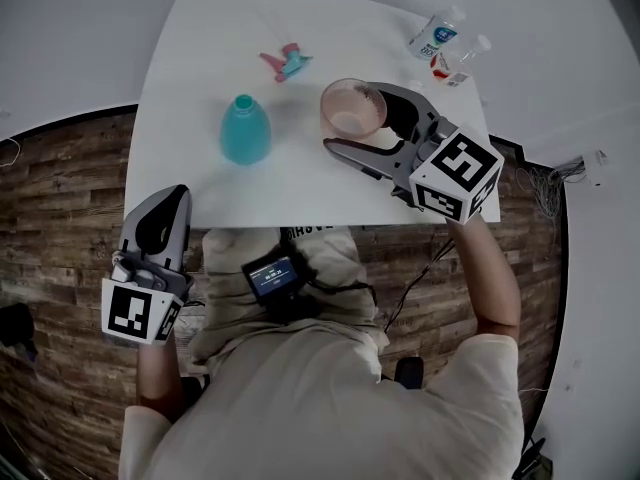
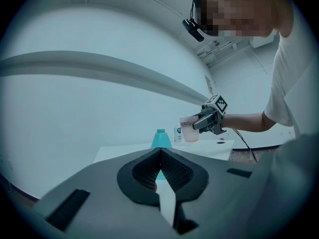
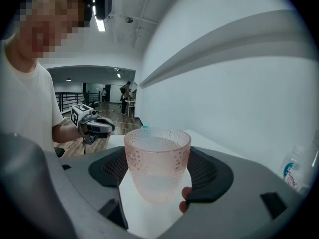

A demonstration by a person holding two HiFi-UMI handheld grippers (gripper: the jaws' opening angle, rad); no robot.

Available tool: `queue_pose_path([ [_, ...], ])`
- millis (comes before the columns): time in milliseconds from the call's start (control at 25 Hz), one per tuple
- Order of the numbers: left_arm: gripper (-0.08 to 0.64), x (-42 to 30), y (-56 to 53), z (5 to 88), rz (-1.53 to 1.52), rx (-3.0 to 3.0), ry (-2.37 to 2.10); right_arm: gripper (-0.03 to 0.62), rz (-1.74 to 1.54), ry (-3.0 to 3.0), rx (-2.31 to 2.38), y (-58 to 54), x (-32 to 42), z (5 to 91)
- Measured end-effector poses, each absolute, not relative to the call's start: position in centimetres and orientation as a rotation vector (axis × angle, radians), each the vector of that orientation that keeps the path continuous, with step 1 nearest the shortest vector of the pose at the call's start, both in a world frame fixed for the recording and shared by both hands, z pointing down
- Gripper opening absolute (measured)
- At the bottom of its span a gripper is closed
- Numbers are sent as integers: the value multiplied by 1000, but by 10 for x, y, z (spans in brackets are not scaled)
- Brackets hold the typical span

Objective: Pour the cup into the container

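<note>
Cup gripped, nothing poured yet.
The pink cup (image 3: 157,163), seemingly part full, is clamped upright in the right tongs (image 1: 355,118) over the tabletop (image 1: 200,58), near the teal bottle (image 1: 245,130); carrying across and tipping are left. The left tongs (image 1: 168,196) are held closed and empty, off the near edge.

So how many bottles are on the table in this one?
3. A teal bottle stands left of the cup; a clear blue-labelled bottle is at the far right corner, with a smaller red-labelled bottle just beside it. None looks hidden.
</note>
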State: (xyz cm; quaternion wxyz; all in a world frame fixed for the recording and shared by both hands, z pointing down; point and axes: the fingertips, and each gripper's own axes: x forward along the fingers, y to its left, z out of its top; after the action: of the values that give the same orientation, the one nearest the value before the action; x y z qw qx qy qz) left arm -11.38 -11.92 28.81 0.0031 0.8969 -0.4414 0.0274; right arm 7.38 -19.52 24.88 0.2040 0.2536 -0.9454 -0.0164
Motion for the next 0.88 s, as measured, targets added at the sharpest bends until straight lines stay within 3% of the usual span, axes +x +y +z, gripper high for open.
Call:
queue_pose_path([
  [880, 11, -92, -124, 277, 33, 2835, -1271, 371, -48, -2634, 757, -197, 65, 238],
])
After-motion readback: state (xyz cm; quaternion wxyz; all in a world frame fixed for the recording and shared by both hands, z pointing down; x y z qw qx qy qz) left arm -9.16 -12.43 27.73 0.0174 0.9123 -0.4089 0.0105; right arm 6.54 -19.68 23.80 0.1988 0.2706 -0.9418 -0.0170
